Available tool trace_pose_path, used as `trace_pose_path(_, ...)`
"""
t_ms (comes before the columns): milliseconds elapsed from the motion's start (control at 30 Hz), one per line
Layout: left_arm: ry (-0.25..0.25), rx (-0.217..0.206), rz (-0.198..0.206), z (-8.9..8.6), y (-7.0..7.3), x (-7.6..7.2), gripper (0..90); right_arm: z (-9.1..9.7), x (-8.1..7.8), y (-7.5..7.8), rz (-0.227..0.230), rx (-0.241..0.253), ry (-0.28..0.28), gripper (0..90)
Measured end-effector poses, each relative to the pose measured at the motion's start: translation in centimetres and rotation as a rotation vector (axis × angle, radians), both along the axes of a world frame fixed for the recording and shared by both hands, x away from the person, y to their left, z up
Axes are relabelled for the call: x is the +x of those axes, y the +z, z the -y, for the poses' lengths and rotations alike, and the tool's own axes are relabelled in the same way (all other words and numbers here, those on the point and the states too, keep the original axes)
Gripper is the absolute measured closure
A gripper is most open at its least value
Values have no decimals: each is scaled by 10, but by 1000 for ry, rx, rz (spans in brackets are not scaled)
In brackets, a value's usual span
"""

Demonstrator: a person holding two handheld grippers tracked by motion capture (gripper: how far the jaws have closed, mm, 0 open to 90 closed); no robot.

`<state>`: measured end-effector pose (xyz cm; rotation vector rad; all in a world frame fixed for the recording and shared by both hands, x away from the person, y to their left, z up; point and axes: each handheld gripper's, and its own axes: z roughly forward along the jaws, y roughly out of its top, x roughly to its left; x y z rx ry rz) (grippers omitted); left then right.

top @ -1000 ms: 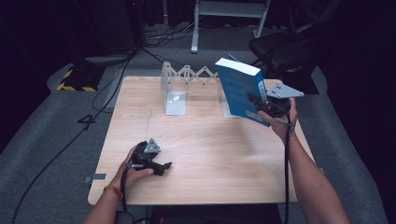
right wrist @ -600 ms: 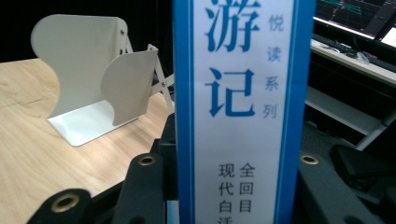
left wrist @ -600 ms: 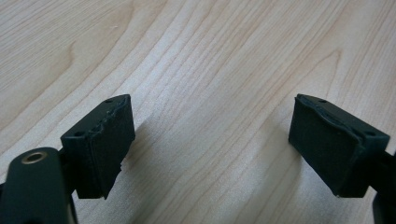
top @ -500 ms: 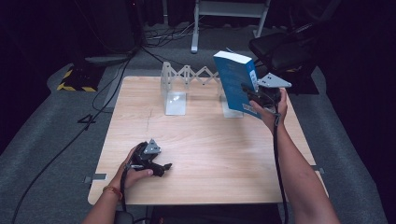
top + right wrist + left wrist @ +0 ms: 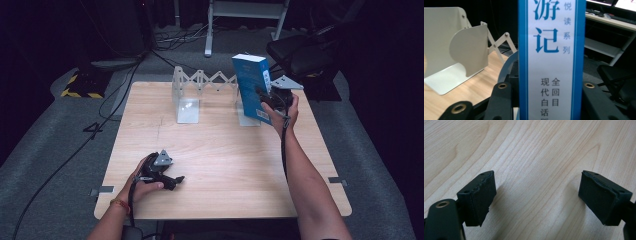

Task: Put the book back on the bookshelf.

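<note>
A blue book with a white spine stands upright in the air at the table's back right. My right gripper is shut on its lower part. In the right gripper view the spine with blue characters rises between the two black jaws of my right gripper. The book hangs by the right plate of a grey folding book rack. My left gripper rests on the wooden table near the front left. In the left gripper view my left gripper is open over bare wood.
The rack's left plate stands at the back middle, joined to the right one by a scissor link. In the right gripper view the rack's plates lie to the left of the book. A black chair stands behind the table's right corner.
My right hand has carried the book to the left, closer to the rack's right plate, and set it more upright. The left gripper has stayed where it was.
</note>
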<state>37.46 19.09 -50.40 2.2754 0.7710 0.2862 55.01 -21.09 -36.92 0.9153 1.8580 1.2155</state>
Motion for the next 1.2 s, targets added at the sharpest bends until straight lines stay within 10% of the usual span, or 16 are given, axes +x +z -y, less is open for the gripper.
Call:
trace_pose_path(433,-14,0,4,0,0,0,150,-3,4,-19,15,68,-34,622)
trace_pose_path(1200,-19,-1,4,1,0,0,148,44,-49,-57,5,99,7,613)
